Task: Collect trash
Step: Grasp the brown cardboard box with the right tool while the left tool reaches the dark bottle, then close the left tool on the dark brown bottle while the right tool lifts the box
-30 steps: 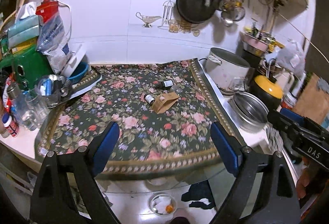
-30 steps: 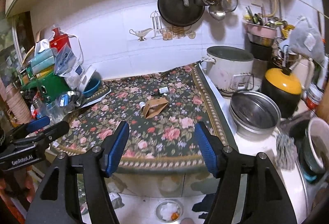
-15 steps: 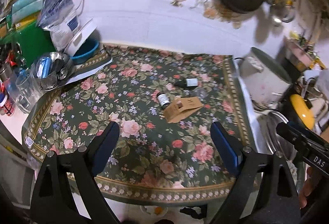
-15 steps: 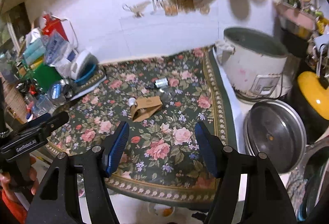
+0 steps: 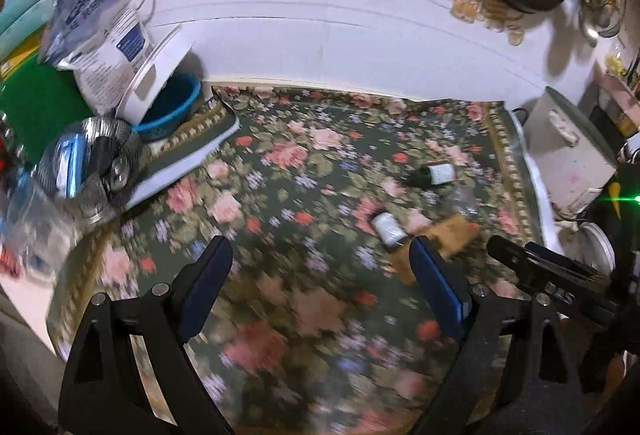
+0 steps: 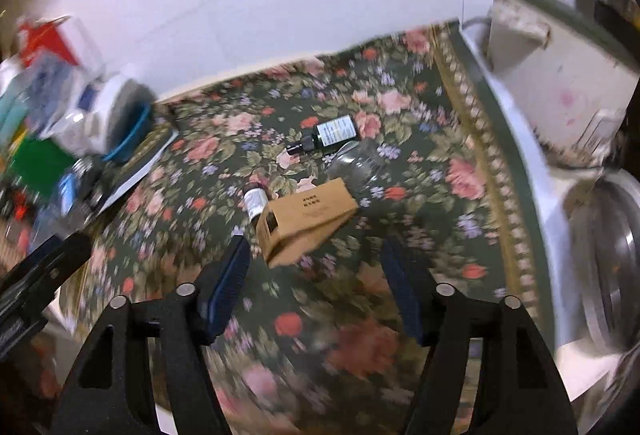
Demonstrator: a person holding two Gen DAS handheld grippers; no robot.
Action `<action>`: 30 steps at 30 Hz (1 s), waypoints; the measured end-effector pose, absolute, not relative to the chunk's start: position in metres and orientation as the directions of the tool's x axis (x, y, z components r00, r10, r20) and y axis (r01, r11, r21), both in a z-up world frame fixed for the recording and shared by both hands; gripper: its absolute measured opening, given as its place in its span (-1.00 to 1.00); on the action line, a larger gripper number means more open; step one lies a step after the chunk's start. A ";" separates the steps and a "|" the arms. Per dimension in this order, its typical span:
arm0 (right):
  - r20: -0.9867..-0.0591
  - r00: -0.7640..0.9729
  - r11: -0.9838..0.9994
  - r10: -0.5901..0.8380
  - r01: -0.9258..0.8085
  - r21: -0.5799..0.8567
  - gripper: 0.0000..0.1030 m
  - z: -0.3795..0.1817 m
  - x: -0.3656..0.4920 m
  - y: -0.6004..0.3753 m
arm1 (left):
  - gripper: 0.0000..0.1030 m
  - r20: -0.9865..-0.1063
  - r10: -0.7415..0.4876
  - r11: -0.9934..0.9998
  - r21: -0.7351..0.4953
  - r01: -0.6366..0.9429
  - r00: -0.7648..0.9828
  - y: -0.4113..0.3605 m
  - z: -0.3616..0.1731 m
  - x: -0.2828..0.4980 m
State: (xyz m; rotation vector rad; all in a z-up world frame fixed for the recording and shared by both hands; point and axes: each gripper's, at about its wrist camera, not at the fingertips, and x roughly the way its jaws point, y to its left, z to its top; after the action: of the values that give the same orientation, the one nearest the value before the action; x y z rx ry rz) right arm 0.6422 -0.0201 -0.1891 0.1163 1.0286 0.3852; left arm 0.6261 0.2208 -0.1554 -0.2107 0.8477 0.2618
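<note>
On the bench: two bottles (image 6: 334, 133) (image 6: 255, 200), one box (image 6: 306, 219), one jar (image 6: 358, 164) — left hand-held gripper (image 5: 320, 267) apart, right hand-held gripper (image 6: 314, 259) opening, both empty, angled down.

Dim warm indoor light; heavy motion blur, fisheye bending at edges, green lens flare (image 5: 618, 198) right edge.

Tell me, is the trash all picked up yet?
Not yet. Nothing looks collected: the brown cardboard box, the dark green dropper bottle, the small white-labelled bottle and the clear glass jar all lie on the floral cloth. Nothing is in hand: the left gripper is open and empty; the right gripper is opening, empty.
</note>
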 end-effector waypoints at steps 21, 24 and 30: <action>-0.910 0.398 0.987 0.112 0.065 0.150 0.34 -0.255 0.668 -0.014 | 0.75 -0.864 -0.101 0.974 -0.187 -0.128 0.493 0.257 -0.235 0.717; -0.907 0.393 0.981 0.151 0.051 0.185 0.19 -0.256 0.664 -0.030 | 0.75 -0.868 -0.124 0.974 -0.198 -0.108 0.481 0.241 -0.241 0.722; -0.901 0.408 0.987 0.148 -0.004 0.161 -0.24 -0.257 0.659 -0.037 | 0.74 -0.887 -0.173 0.967 -0.235 -0.096 0.428 0.212 -0.257 0.735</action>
State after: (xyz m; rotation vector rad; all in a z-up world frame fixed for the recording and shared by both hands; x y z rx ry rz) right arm 0.6589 -0.0371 -0.2567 0.1409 1.1473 0.0959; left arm 0.7350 0.2119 -0.2575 -0.2666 1.1308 -0.0483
